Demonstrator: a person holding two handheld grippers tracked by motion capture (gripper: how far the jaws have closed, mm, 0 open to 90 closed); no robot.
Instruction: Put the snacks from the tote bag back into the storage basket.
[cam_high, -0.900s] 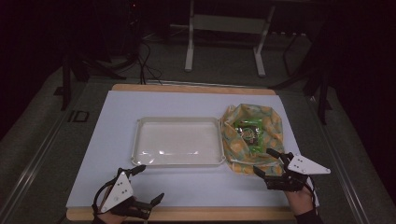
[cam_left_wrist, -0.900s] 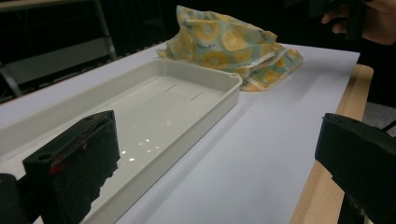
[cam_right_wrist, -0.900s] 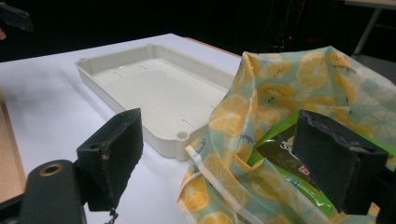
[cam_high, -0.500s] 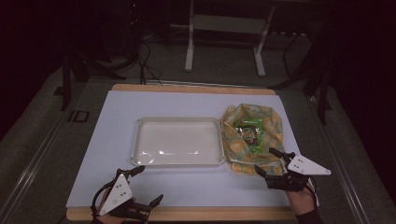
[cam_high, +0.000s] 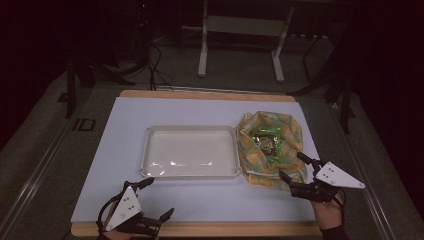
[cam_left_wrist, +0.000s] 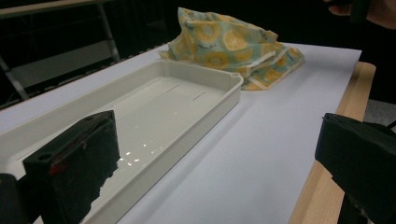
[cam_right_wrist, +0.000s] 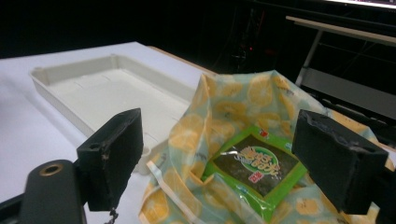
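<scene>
Right tool (cam_high: 296, 168) wide, nothing gripped, low beside the lemon-print bag (cam_high: 270, 148); left tool (cam_high: 160, 200) likewise wide.

tray (cam_high: 190, 152) mid-table | bag (cam_high: 270, 150) touching its right (packet (cam_high: 265, 142) inside)

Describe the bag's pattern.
Bag: pale teal with yellow lemon slices, clearest in the right gripper view.

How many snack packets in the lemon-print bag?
2 visible: a green packet lying in the open lemon-print bag, and a second green packet nearer the right hand-held gripper. Folds may hide more.
</scene>
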